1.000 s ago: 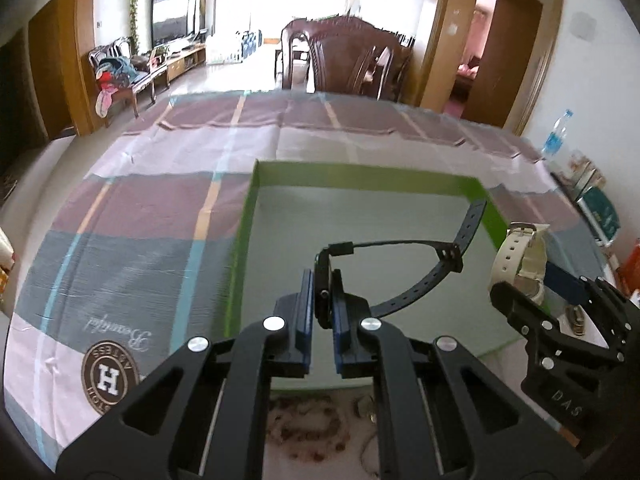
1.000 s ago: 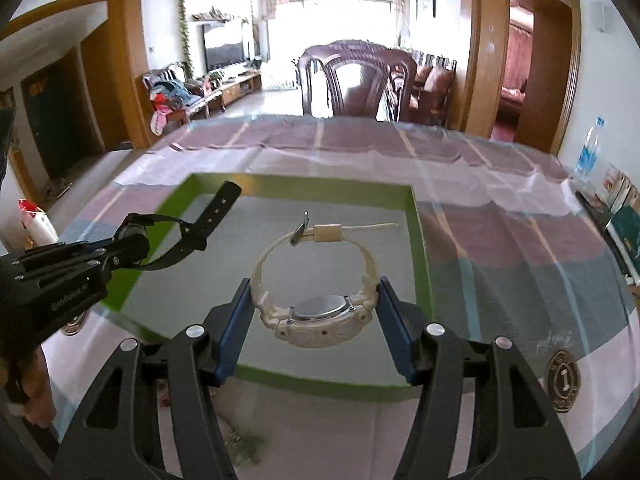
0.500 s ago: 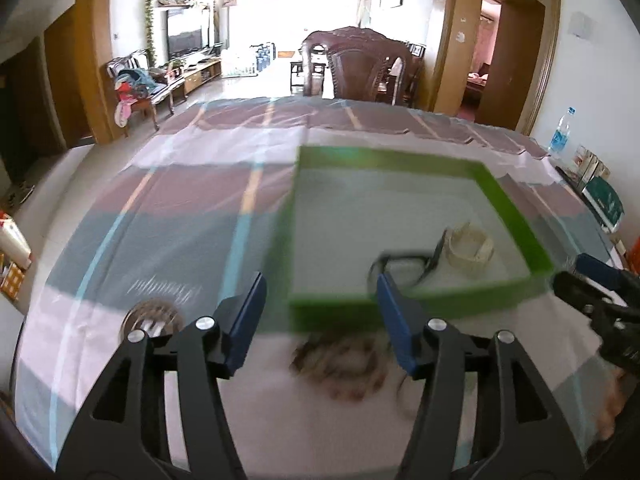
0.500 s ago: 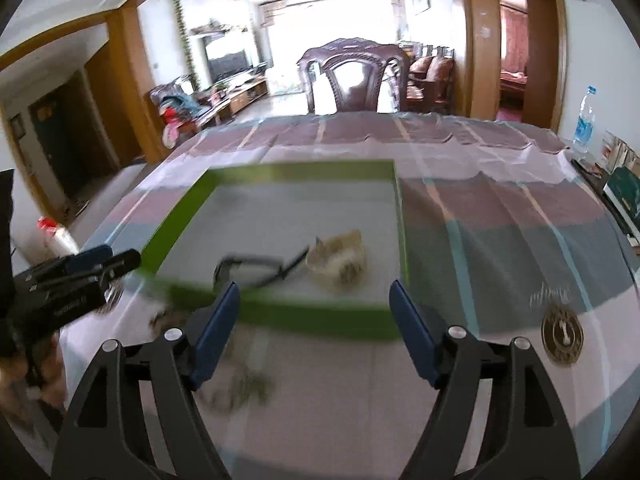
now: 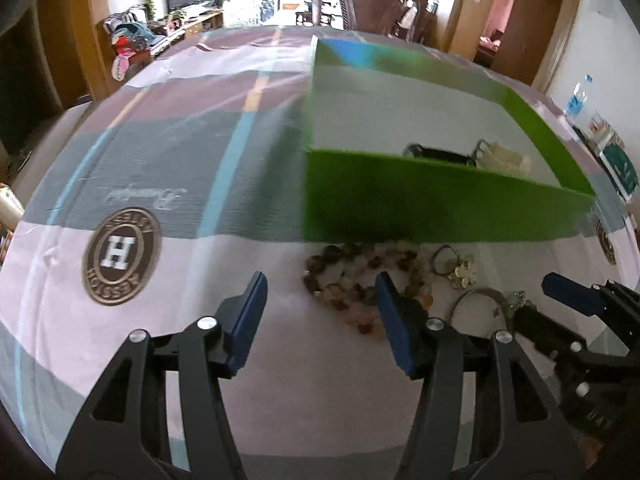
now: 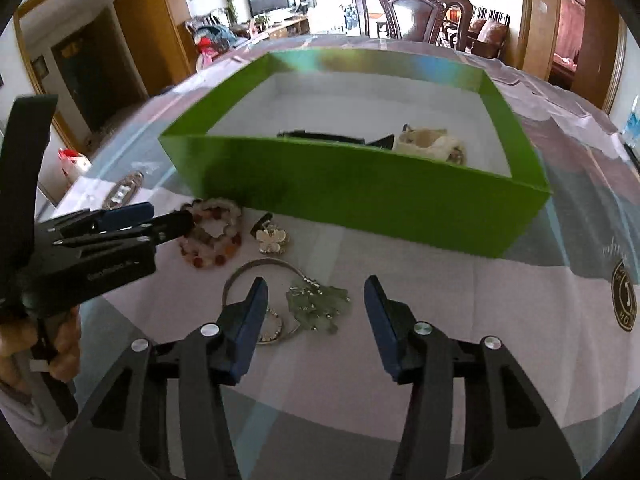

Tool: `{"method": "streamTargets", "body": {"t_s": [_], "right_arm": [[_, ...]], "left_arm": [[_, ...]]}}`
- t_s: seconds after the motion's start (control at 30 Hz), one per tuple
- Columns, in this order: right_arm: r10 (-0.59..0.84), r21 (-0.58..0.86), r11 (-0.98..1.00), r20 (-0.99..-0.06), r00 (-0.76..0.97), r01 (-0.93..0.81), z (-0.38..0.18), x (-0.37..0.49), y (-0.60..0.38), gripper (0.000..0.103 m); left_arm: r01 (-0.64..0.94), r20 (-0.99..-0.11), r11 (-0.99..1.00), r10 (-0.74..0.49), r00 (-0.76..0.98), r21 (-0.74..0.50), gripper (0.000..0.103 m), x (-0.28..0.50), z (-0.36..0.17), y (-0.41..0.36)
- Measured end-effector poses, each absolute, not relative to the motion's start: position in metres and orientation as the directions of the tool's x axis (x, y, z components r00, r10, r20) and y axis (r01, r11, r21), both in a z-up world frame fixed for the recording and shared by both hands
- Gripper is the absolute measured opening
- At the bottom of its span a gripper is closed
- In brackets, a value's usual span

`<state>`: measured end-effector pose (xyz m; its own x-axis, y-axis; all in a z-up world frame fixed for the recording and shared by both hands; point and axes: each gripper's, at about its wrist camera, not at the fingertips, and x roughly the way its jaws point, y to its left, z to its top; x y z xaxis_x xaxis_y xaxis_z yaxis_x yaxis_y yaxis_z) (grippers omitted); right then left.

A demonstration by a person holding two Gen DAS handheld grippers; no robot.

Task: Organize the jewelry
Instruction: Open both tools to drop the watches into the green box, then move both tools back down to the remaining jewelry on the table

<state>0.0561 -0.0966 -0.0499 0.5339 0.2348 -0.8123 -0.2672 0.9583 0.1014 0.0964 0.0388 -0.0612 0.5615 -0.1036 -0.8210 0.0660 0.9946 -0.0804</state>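
Note:
A green box (image 5: 440, 208) (image 6: 360, 200) holds a black watch (image 5: 436, 152) (image 6: 320, 135) and a cream watch (image 5: 504, 160) (image 6: 428, 142). In front of it on the cloth lie a bead bracelet (image 5: 352, 280) (image 6: 212, 236), a flower brooch (image 6: 272, 238), a silver bangle (image 6: 260, 266) and a green pendant (image 6: 320, 304). My left gripper (image 5: 320, 292) (image 6: 168, 216) hangs over the bracelet, jaws closing, beads partly between them but untouched. My right gripper (image 6: 316, 284) (image 5: 540, 300) straddles the green pendant, jaws closing, pads apart from it.
The striped tablecloth carries a round brown logo (image 5: 120, 260) at the left. A dark wooden chair (image 6: 416, 12) stands behind the table. A water bottle (image 5: 576, 96) and books sit at the table's right edge. A person's hand (image 6: 24, 344) grips the left tool.
Both watches, held above the box a second ago, now lie inside it. Both grippers let go, pulled back and sank to the loose jewelry in front of the box.

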Motion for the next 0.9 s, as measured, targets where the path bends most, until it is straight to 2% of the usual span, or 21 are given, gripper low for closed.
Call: {"method": "streamTargets", "body": {"t_s": [0.03, 0.07, 0.1, 0.13, 0.27, 0.4, 0.5, 0.73, 0.9], "right_arm": [[0.233, 0.097, 0.957, -0.816, 0.530, -0.273, -0.052, 0.055, -0.094, 0.038], [0.236, 0.098, 0.955, -0.823, 0.517, -0.281, -0.055, 0.054, -0.092, 0.032], [0.240, 0.105, 0.954, -0.829, 0.505, -0.281, -0.058, 0.053, -0.092, 0.025], [0.246, 0.116, 0.953, -0.834, 0.495, -0.279, -0.061, 0.054, -0.094, 0.023], [0.254, 0.131, 0.953, -0.836, 0.486, -0.273, -0.065, 0.046, -0.105, 0.022], [0.248, 0.139, 0.958, -0.840, 0.482, -0.250, -0.065, 0.034, -0.118, 0.022], [0.232, 0.131, 0.964, -0.844, 0.484, -0.233, -0.063, 0.023, -0.128, 0.022], [0.172, 0.103, 0.983, -0.815, 0.553, -0.155, -0.049, 0.013, -0.150, 0.022], [0.170, 0.122, 0.985, -0.818, 0.550, -0.124, -0.051, 0.013, -0.158, 0.023]], "left_arm": [[0.083, -0.824, 0.992, -0.124, 0.553, -0.094, 0.045, 0.097, -0.063, 0.035], [0.096, -0.817, 0.990, -0.142, 0.559, -0.106, 0.037, 0.096, -0.063, 0.033], [0.105, -0.817, 0.990, -0.141, 0.559, -0.099, 0.035, 0.096, -0.064, 0.031], [0.110, -0.818, 0.990, -0.137, 0.558, -0.090, 0.035, 0.096, -0.063, 0.028], [0.161, -0.830, 0.982, -0.173, 0.531, -0.102, 0.030, 0.088, -0.066, 0.021], [0.245, -0.832, 0.964, -0.215, 0.511, -0.099, 0.030, 0.062, -0.067, 0.007], [0.299, -0.832, 0.943, -0.279, 0.480, -0.143, 0.031, 0.041, -0.066, 0.003], [0.242, -0.812, 0.964, -0.230, 0.536, -0.114, 0.031, 0.031, -0.051, 0.019], [0.247, -0.823, 0.962, -0.235, 0.517, -0.120, 0.037, 0.030, -0.056, 0.015]]}}
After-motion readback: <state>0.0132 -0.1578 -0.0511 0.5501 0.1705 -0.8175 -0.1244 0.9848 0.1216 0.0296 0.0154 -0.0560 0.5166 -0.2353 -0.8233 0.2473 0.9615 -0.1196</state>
